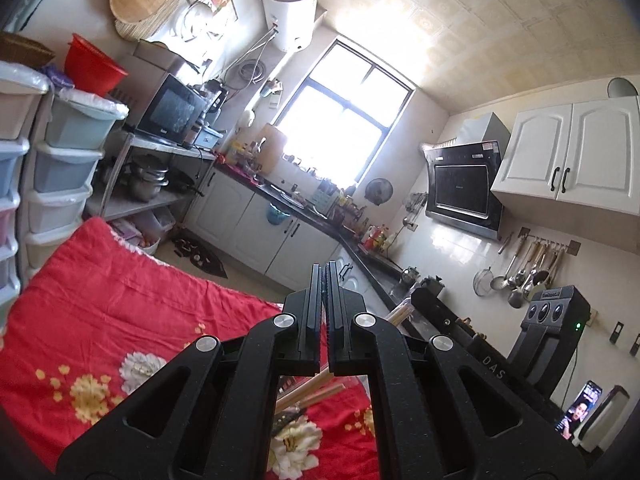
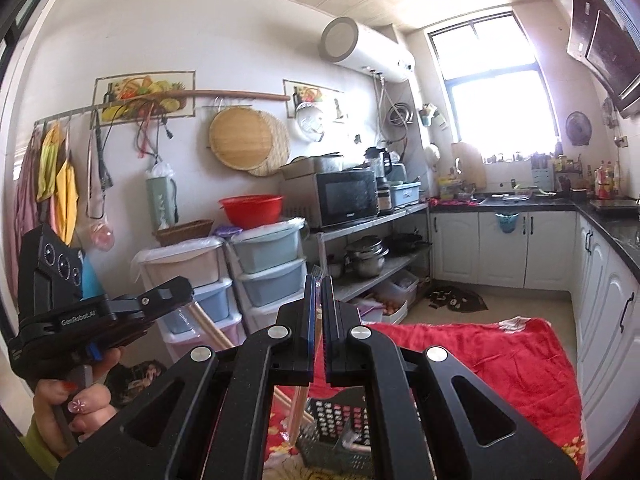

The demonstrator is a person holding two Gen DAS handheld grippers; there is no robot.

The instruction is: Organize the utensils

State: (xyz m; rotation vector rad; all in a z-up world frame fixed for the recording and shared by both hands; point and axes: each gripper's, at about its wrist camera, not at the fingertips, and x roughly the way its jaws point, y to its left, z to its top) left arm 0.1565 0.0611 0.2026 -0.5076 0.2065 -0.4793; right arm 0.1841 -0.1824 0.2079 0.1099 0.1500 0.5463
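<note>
My left gripper (image 1: 325,270) is shut, raised over the red floral cloth (image 1: 100,312); wooden chopsticks (image 1: 316,390) show below and behind its jaws, and whether it holds them I cannot tell. My right gripper (image 2: 319,282) is shut on a thin pale utensil in a clear wrapper (image 2: 302,408) that hangs down between the jaws toward a dark slotted basket (image 2: 336,436) on the red cloth (image 2: 500,360). The left gripper also shows in the right wrist view (image 2: 160,300), held in a hand, with wooden chopsticks (image 2: 208,330) under it.
Stacked plastic drawers (image 2: 260,276) and a metal shelf with pots and a microwave (image 2: 348,196) stand along the wall. White cabinets with a dark counter (image 2: 608,216) run to the right. Ladles hang on the tiled wall (image 1: 528,272). A phone (image 1: 578,410) stands nearby.
</note>
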